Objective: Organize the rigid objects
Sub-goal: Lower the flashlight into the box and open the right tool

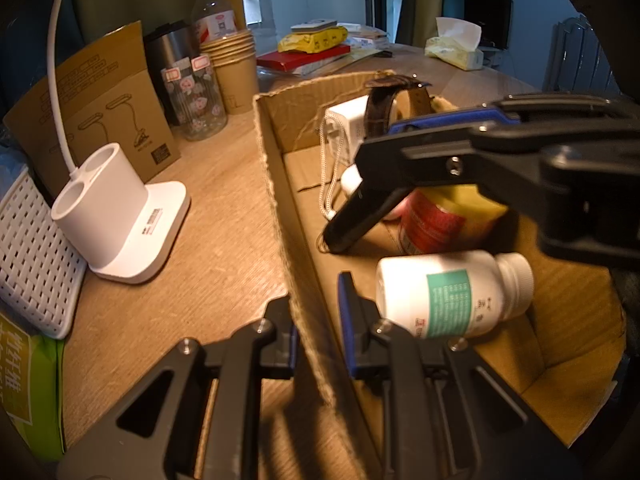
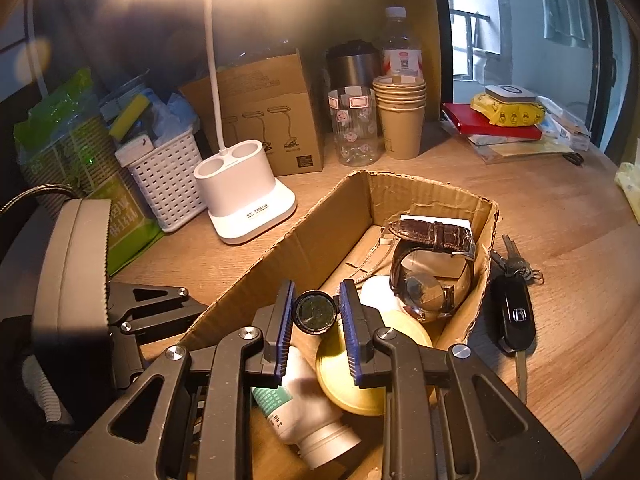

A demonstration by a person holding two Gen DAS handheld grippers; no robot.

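Placing step, judged under way.
- Right gripper (image 2: 316,304): closing narrowly on a black cylinder (image 2: 316,313), round end facing the camera, hanging over the near end of the cardboard box (image 2: 280,256).
- Left gripper (image 1: 316,300): straddling the box's side wall, jaws part-open, inner pad seemingly clear of the cardboard; probably steadying.
- Lying below: white pill bottle (image 2: 304,412) on its side, yellow-lidded tin (image 2: 360,364) beside it.
- Sitting farther in: wristwatch (image 2: 428,280).
- Waiting outside, just beside the far wall: car key (image 2: 514,316).

Next, as a judgement: lowering into the free gap left of the tin, opening, then reaching for the key.
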